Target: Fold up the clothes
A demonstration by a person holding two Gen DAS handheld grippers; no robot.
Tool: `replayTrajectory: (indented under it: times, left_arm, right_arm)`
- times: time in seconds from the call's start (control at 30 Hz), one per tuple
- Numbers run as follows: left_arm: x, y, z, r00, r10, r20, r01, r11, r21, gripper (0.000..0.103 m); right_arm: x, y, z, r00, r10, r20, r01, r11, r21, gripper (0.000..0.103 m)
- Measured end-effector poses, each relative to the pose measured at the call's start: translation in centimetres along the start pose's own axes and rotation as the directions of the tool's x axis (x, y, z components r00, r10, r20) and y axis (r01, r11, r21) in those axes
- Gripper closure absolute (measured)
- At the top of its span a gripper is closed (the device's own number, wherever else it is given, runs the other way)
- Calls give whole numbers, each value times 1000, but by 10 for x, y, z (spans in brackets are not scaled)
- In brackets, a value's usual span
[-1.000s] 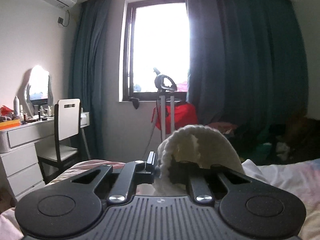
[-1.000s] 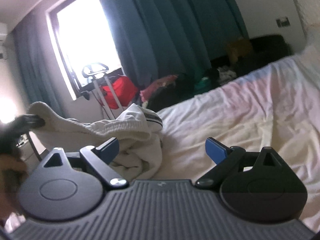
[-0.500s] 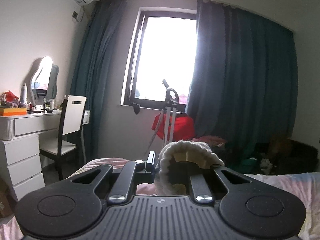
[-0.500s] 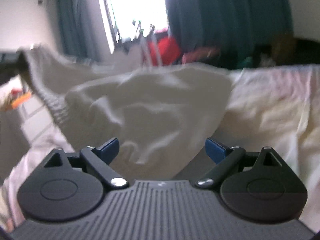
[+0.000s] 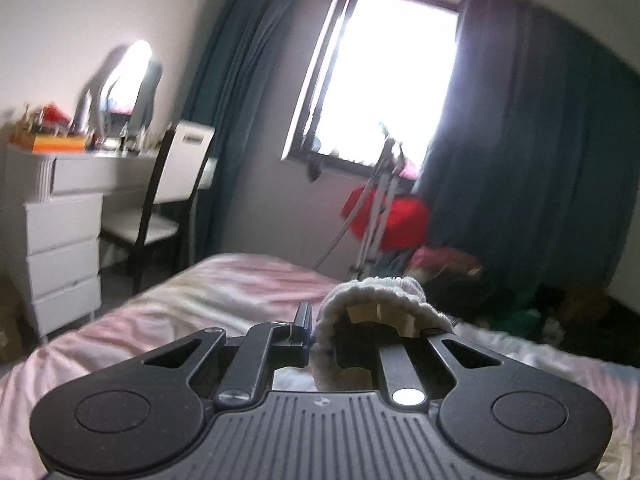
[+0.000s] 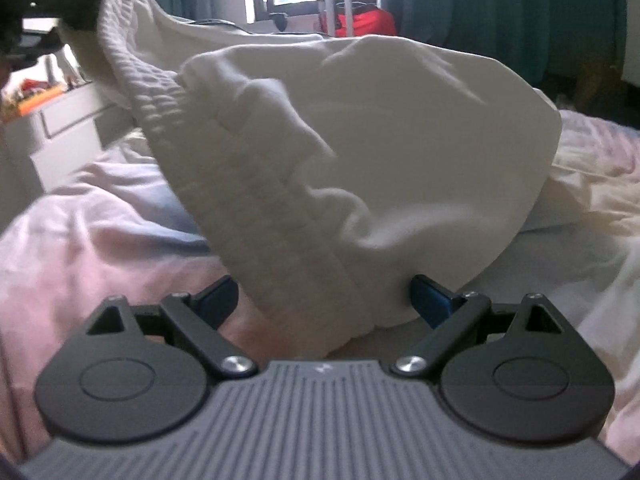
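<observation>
A cream-white garment [image 6: 360,128] with a ribbed waistband hangs stretched above the pink bed [image 6: 80,240]. My left gripper [image 5: 320,328] is shut on the ribbed waistband [image 5: 376,300] and holds it up; it shows at the top left of the right wrist view [image 6: 60,4]. My right gripper [image 6: 324,296] is open, its blue fingertips [image 6: 428,300] on either side of the waistband's lower end, which hangs between them.
A white dresser [image 5: 60,220] with a mirror and a chair [image 5: 172,200] stand left of the bed. A window [image 5: 384,88], dark teal curtains [image 5: 520,160], a red bag [image 5: 392,220] and piled clothes [image 5: 500,300] lie beyond the bed.
My right gripper has moved in close to the garment, so the waistband now hangs between its open fingers. My left gripper has tilted downward while holding the waistband.
</observation>
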State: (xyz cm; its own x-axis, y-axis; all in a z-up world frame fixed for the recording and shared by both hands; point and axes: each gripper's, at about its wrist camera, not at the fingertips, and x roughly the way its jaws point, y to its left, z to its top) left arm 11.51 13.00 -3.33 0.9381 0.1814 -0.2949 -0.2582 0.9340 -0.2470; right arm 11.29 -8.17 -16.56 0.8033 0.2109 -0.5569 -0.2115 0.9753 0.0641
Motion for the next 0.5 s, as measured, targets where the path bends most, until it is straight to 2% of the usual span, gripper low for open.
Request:
replayTrajectory:
  times: [0.07,0.2,0.3,0.37,0.47,0.5]
  left_arm:
    - [9,7,0,999,19,-37,-20,1000,-17,91]
    - [26,20,-1,994,36,-107,-41,998,-45,91]
    - [25,18,-6,993,39,-113,-41,999,-11,91]
    - [16,8,-10,996,27,-90,-24,999,30,91]
    - [6,-3,-16,993,-21,-116,23,1000,14,91]
    - [3,-5,-18,991,-38,-130,39,999,6,91]
  right_arm:
    - [5,-4,-2,999,-36,-14,36,999,19,9]
    - [-3,-27,-4,997,-81,-17,82,988,130,9]
    - [-19,-36,-3,988,-150,29,143,973,180,11]
    - [-41,-38,2,966,-220,135,196,965,173,22]
    - [-69,-41,12,909,-312,276,269,946,181,24]
    - [-74,-44,14,893,-335,300,287,939,192,24]
